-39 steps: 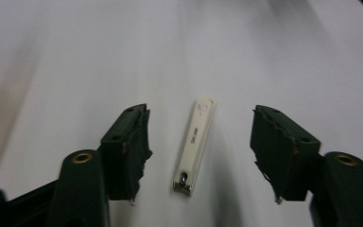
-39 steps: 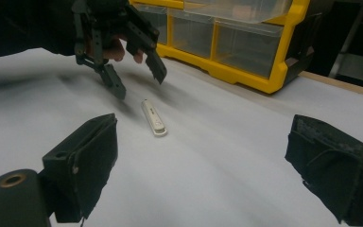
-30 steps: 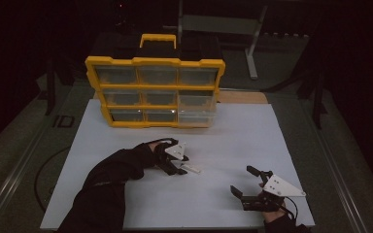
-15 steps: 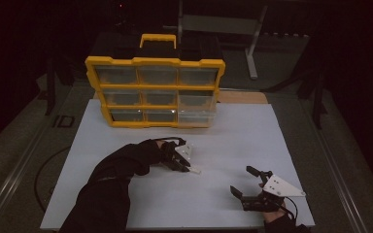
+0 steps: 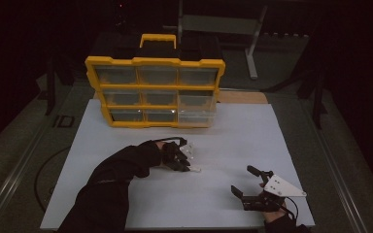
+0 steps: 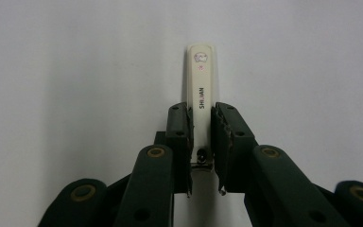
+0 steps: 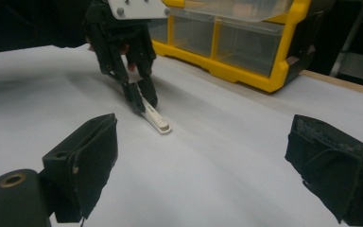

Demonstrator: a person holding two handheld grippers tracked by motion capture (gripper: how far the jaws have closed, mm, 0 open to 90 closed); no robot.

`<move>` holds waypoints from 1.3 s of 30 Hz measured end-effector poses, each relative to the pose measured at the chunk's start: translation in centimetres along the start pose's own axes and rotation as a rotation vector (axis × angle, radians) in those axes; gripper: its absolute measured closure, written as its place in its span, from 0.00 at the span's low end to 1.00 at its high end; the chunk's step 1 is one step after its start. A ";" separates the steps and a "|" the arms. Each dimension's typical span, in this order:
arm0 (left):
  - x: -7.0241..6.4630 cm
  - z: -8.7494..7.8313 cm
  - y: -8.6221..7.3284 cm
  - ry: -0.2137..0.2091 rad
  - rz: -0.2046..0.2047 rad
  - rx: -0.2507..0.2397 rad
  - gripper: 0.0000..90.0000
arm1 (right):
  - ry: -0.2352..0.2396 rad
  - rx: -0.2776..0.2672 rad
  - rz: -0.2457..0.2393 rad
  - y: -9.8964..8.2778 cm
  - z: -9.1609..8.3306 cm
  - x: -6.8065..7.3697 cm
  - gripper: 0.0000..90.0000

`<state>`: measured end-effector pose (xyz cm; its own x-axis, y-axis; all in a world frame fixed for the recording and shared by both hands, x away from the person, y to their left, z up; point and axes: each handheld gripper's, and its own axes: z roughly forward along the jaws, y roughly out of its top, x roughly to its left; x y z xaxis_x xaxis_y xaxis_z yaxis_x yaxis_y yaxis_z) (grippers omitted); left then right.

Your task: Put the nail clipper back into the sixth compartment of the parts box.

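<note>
Near the middle of the white sheet (image 5: 126, 145), a bit left of centre, the left gripper (image 5: 183, 160) had clamped down on a small white nail clipper (image 6: 202, 101), and in its own view the two black pads were pressed right against the clipper's sides at the hinge end, with the rounded tip poking out past them. The jaws had just been closing, with the clipper between them. So the grab part looked done to me, but the lift wasn't: from the right gripper view the clipper (image 7: 157, 121) was tilted, its far tip touching the sheet, so it hadn't really left the surface yet. The right gripper (image 5: 252, 187) sat at the near right corner of the sheet with its jaws spread wide and nothing between them, well apart from the clipper, just waiting by the look of it. The yellow organizer (image 5: 155, 92) stood upright at the far edge of the sheet, its clear drawers mostly looking shut; the lower right one seemed to stick out a little, though it was too dim to be sure. My guess is what's left is picking the clipper up and carrying it over to one of those drawers, so maybe a third of the way in.
</note>
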<state>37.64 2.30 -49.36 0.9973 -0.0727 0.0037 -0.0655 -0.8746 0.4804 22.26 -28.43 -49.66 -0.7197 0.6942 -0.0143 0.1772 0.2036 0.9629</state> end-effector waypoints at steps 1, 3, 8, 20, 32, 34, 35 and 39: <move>-0.2 -0.3 0.0 0.022 0.014 -0.006 0.87 | 0.000 -0.003 0.003 0.0 -0.1 -0.1 0.11; -0.4 -0.8 0.1 0.019 0.000 -0.015 0.87 | -0.010 -0.006 0.004 0.0 0.0 -0.2 0.11; -0.9 -2.3 0.1 0.040 -0.014 -0.041 0.87 | -0.017 -0.009 0.006 0.0 -0.1 -0.2 0.11; -1.7 -5.5 0.9 0.074 -0.037 -0.082 0.87 | -0.024 -0.008 0.002 0.1 -0.2 -0.2 0.11; -2.8 -9.1 2.0 0.097 -0.039 -0.127 0.87 | -0.036 -0.015 0.002 0.2 -0.3 -0.2 0.11; -2.9 -9.6 2.3 0.106 -0.039 -0.140 0.87 | -0.036 -0.017 0.004 0.2 -0.3 -0.2 0.11; -3.0 -9.9 2.5 0.104 -0.028 -0.142 0.87 | -0.037 -0.017 0.002 0.2 -0.3 -0.2 0.11; -3.0 -11.2 3.1 0.126 -0.031 -0.169 0.87 | -0.037 -0.019 0.002 0.3 -0.3 -0.2 0.11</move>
<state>34.77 5.20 -38.07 0.9955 0.0228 0.0915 -0.0393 -0.7816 0.6226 22.24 -28.75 -49.33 -0.6941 0.7196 -0.0214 0.1658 0.1888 0.9679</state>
